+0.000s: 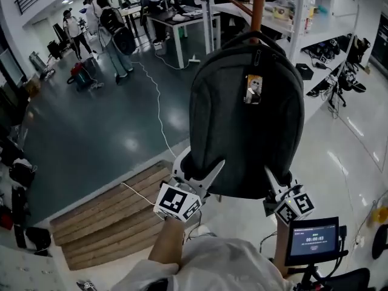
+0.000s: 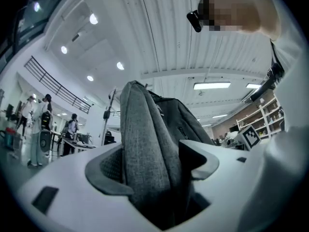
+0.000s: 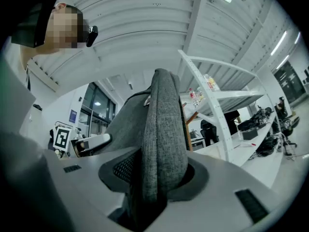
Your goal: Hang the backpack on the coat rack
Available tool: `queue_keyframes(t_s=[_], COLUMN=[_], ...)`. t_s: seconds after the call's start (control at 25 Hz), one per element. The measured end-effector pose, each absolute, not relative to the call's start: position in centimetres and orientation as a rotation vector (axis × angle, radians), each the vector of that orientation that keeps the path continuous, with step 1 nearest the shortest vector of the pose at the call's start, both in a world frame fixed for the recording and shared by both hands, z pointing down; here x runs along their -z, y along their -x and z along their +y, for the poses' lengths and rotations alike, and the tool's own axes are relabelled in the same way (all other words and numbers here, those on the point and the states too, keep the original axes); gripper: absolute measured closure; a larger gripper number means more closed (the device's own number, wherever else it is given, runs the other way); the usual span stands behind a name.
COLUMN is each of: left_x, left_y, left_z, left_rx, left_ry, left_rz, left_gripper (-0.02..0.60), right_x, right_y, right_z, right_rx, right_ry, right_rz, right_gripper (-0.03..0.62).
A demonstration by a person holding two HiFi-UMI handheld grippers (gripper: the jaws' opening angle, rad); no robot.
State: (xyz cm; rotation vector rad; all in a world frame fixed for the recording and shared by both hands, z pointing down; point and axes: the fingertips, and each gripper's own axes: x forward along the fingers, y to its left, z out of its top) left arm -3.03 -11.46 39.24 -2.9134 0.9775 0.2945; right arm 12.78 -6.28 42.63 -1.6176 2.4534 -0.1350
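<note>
A dark grey backpack (image 1: 245, 132) hangs upright in front of me, its top handle against the brown pole of the coat rack (image 1: 258, 8). Whether the handle rests on a hook is hidden. My left gripper (image 1: 197, 171) is shut on the backpack's lower left corner, and the grey fabric (image 2: 149, 149) fills the gap between its jaws (image 2: 154, 173). My right gripper (image 1: 276, 190) is shut on the lower right corner, where a thick fold of fabric (image 3: 161, 129) stands between its pads (image 3: 154, 173). Both grippers point slightly upward.
A wooden pallet (image 1: 115, 217) lies on the floor at lower left, and a white cable (image 1: 159, 111) runs across the floor. Several people (image 1: 112, 29) stand by desks (image 1: 176, 23) at the back. White shelving (image 1: 303, 17) stands to the right. A small screen (image 1: 313, 238) sits at bottom right.
</note>
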Motion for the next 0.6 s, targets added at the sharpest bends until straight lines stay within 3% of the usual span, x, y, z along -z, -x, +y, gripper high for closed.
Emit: queue_keyframes(t_s=[0.28, 0.6], left_x=[-39.2, -38.3], left_y=[11.6, 15.6], left_z=[-16.7, -18.3], left_rx=[-0.301, -0.322], left_ry=[2.816, 2.675], left_rz=[1.21, 1.435], left_gripper=[0.252, 0.255], right_x=[-42.1, -41.0], right_y=[-4.8, -1.1], right_z=[-13.9, -18.5], right_rx=[0.14, 0.119], right_ry=[1.43, 1.215], right_rz=[2.589, 2.711], right_gripper=[0.431, 0.431])
